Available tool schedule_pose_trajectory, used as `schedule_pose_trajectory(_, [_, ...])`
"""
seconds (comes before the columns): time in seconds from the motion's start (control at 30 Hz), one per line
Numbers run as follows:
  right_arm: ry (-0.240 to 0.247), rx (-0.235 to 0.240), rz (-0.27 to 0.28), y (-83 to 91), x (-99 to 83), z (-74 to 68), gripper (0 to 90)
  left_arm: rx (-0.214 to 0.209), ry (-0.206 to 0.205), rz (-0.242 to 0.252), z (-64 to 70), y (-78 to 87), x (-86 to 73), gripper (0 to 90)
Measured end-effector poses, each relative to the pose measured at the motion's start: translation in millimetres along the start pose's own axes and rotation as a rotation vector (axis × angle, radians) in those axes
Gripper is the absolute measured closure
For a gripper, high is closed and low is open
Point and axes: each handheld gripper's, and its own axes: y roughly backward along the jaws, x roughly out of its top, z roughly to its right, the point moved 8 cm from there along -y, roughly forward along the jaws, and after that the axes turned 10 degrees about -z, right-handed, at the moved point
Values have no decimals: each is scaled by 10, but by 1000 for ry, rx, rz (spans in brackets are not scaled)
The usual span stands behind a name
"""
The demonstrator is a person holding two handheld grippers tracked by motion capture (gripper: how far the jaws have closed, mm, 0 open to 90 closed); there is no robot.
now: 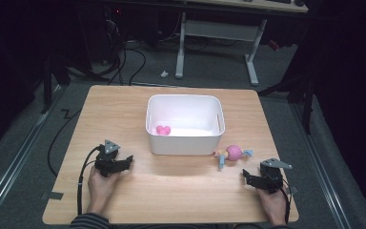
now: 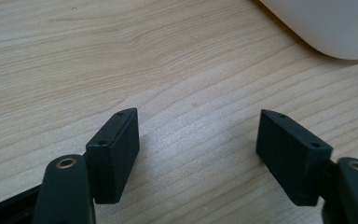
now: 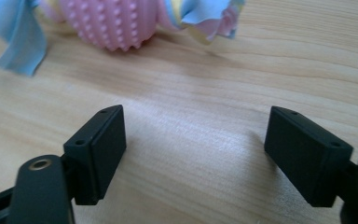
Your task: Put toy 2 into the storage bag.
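Note:
A white plastic bin [image 1: 185, 138] stands in the middle of the wooden table [image 1: 124, 105], with a small pink toy [image 1: 163, 130] inside at its left. A pink nubbed ball toy with blue and yellow ribbon ends [image 1: 233, 153] lies on the table just right of the bin's front. My left gripper [image 1: 124, 161] rests on the table at the front left, open and empty, a corner of the bin [image 2: 326, 28] ahead of it. My right gripper [image 1: 250, 177] rests at the front right, open and empty, a short way from the ball toy [image 3: 116, 23].
Cables trail from both grippers off the table's front edge. Bare wood lies between the two grippers [image 1: 181, 181]. Beyond the table stand a desk frame [image 1: 219, 43] and cables on a grey floor.

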Motion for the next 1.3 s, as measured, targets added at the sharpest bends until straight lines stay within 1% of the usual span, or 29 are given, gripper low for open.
schedule_pose_trajectory(0.07, [1, 2, -5, 9, -9, -3, 206, -4, -3, -3, 4, 0, -2, 273])
schedule_pose_trajectory(0.17, [2, -2, -16, 45, -24, -9, 287, -7, -4, -4, 6, -1, -2, 266])
schedule_pose_trajectory(0.2, [-1, -1, -15, 56, -33, -10, 296, -7, -5, -4, 7, -2, -2, 263])
schedule_pose_trajectory(0.27, [-21, 19, -11, 88, -55, -27, 306, -6, -4, -3, 8, -5, 0, 255])
schedule_pose_trajectory(0.37, [-10, 14, -1, 157, -75, -50, 321, -9, -8, -5, 18, -10, 2, 235])
schedule_pose_trajectory(0.4, [-12, 18, 2, 182, -77, -56, 330, -9, -8, -5, 18, -10, 2, 231])
schedule_pose_trajectory(0.43, [-16, 28, 18, 235, -61, -65, 338, -6, -4, -8, 15, -13, 1, 217])
schedule_pose_trajectory(0.5, [-16, 32, 23, 256, -49, -72, 343, -5, -5, -10, 14, -13, 0, 210])
schedule_pose_trajectory(0.57, [-7, 42, 43, 308, 1, -97, 352, -5, -5, -11, 15, -14, 0, 207])
schedule_pose_trajectory(0.63, [4, 54, 51, 356, 64, -143, 358, -5, -4, -11, 15, -15, 0, 205])
schedule_pose_trajectory(0.67, [19, 54, 57, 384, 115, -173, 361, -6, -4, -13, 14, -16, 0, 200])
schedule_pose_trajectory(0.8, [42, 70, 72, 461, 280, -257, 372, -7, -4, -17, 12, -19, -2, 179])
schedule_pose_trajectory(0.83, [56, 72, 73, 477, 345, -290, 372, -7, -3, -17, 12, -19, -1, 178])
schedule_pose_trajectory(0.87, [63, 71, 74, 481, 376, -303, 372, -7, -3, -17, 12, -19, -1, 178])
schedule_pose_trajectory(0.93, [67, 83, 68, 479, 447, -335, 372, -7, -4, -17, 12, -19, -2, 178])
schedule_pose_trajectory(1.07, [72, 84, 58, 463, 565, -352, 374, -6, -4, -16, 15, -21, 0, 172])
schedule_pose_trajectory(1.13, [67, 83, 55, 463, 608, -359, 376, -7, -7, -19, 16, -20, -2, 169])
schedule_pose_trajectory(1.2, [73, 83, 56, 452, 653, -357, 379, -5, -7, -18, 16, -22, -1, 167])
schedule_pose_trajectory(1.23, [66, 85, 49, 445, 667, -360, 380, -5, -7, -18, 16, -22, -1, 166])
schedule_pose_trajectory(1.3, [69, 88, 41, 428, 696, -363, 380, -5, -6, -18, 16, -22, -1, 167])
